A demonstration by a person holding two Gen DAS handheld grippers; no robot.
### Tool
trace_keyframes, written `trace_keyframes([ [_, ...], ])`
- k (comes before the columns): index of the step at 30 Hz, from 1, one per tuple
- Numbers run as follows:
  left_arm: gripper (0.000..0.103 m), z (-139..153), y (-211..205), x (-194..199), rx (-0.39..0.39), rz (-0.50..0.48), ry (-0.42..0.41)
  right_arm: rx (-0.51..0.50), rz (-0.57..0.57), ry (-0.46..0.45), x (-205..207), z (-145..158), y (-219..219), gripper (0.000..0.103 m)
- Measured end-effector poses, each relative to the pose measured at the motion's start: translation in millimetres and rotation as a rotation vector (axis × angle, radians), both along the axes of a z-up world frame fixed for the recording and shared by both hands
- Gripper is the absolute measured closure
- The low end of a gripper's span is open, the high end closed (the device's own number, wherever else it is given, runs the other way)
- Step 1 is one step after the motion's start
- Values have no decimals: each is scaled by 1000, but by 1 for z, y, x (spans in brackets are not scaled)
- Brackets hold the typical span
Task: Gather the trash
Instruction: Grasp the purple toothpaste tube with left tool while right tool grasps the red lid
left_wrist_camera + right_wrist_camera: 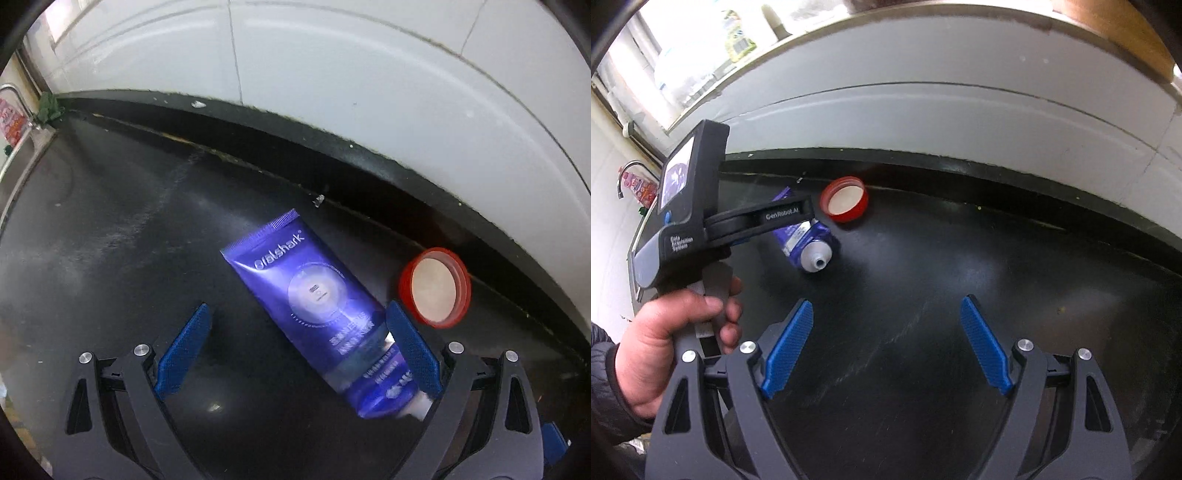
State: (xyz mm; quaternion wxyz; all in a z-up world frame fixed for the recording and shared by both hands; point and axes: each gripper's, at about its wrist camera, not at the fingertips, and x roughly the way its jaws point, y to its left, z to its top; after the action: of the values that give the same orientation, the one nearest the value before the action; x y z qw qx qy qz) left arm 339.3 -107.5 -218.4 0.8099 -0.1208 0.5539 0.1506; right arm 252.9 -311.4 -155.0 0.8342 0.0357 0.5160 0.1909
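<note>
The left wrist view shows the printed face of the purple tube (314,306) lying flat on the black desk (129,258); the right wrist view shows instead its open silver nozzle end (816,258), uncapped, and the person's left hand (676,332) gripping the handle of the left tool (299,325).

The left tool is spread wide above the tube. Its right pad (410,347) overlaps the tube's lower edge in the picture; whether it touches cannot be told. Its left pad stands apart from the tube, over bare desk. The right tool (886,343) is likewise spread, with nothing between its pads, over bare desk on the nozzle side of the tube.

A red lid (436,288) lies just beside the tube, rim up, its pale liner showing and nothing in it. It sits between the tube and the desk's back edge (332,166), where a raised black lip meets the white tiled wall (369,74). Small crumbs lie along that lip. Beyond the tube's crimped end the desk is open as far as a steel sink (22,162) with a tap (626,173).
</note>
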Motion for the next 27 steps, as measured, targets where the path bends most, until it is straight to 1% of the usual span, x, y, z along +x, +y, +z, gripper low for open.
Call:
trace_keyframes([
  [1,8,-3,-1,2,3,-5,3,-3,3,0,4,-2,1,24],
  [3,6,-8,-5,2,65,-54,24,-4,8,1,14,-7,3,24],
  [5,6,-8,-1,-6,65,-90,14,-4,13,0,22,-11,4,24],
  [10,7,-7,20,-32,57,-183,22,-10,55,-14,46,-25,31,24],
  [12,11,-5,29,-46,58,-228,13,-23,78,-24,55,-31,47,24],
  [14,25,-2,33,-57,66,-276,-6,-41,102,-37,63,-36,64,24],
  [15,28,-2,36,-60,67,-292,-14,-51,106,-42,65,-38,69,24],
  [17,42,0,39,-68,64,-312,-24,-94,111,-67,70,-40,82,23],
  [20,48,3,42,-79,44,-334,-32,-133,115,-92,74,-42,92,24],
  [21,49,6,44,-74,33,-338,-31,-149,115,-105,73,-40,95,31],
  [22,50,6,43,-78,23,-346,-31,-157,122,-117,72,-39,97,43],
  [23,51,7,40,-82,19,-365,-28,-162,124,-124,72,-38,98,53],
  [27,51,14,35,-91,11,-416,-40,-163,114,-109,70,-35,99,54],
])
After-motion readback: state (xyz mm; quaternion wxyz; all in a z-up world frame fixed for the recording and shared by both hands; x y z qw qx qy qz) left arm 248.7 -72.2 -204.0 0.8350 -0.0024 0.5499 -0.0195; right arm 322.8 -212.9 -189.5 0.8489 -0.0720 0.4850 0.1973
